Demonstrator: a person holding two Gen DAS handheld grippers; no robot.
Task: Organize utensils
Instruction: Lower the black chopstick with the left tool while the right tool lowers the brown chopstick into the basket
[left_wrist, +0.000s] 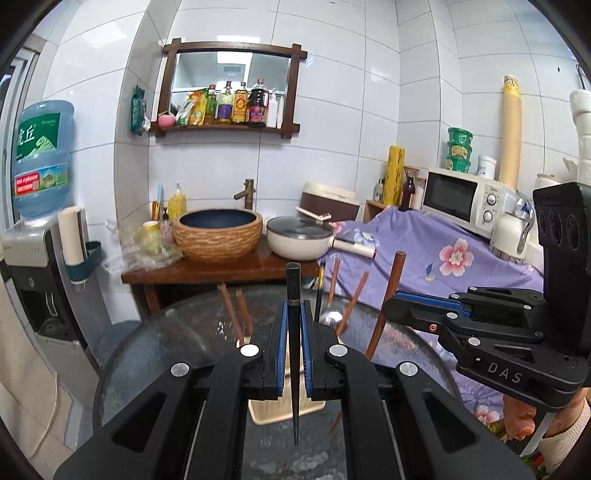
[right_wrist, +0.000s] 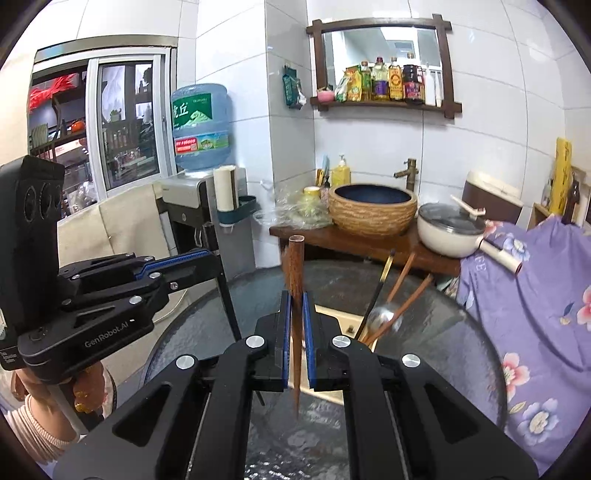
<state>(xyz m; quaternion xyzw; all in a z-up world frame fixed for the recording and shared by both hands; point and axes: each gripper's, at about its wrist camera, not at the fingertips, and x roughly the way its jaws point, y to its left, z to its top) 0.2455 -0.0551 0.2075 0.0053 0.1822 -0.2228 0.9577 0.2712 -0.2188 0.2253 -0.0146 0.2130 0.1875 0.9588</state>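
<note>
A: Black lacquer stick (left_wrist: 293, 280), clenched upright in the left tongs (left_wrist: 294, 314), thin end down over the glass bench (left_wrist: 166, 350). Looks risky?

B: Somewhat. Smooth, tapered, pinched by narrow pads only. Could slide down through the grip and tap the glass, then roll off towards the near edge.

A: And on the right?

B: Same story. Right tongs (right_wrist: 295, 302) clamped on a brown wooden chopstick (right_wrist: 294, 266), also upright, point hanging just above the bench. Rougher grain, so probably a surer hold.

A: Where to drop them?

B: Presumably into the cream holder (left_wrist: 266, 413), just beyond both tongs and partly hidden behind them. Already crowded: brown chopsticks leaning at odd angles, plus a metal spoon (left_wrist: 331, 317) with a dark handle.

A: So, collisions?

B: Likely the main hazard. Coming down blind onto a leaning handle would deflect the tip outside the rim, or lever the light holder over and spill everything across the glass.

A: Anything between the two tongs themselves?

B: Close together, side by side. Moving both at once towards one small opening could knock one against the other and twist a stick loose.

A: Safer plan?

B: One at a time, tip aimed at a gap, released only once well inside the rim.
</note>
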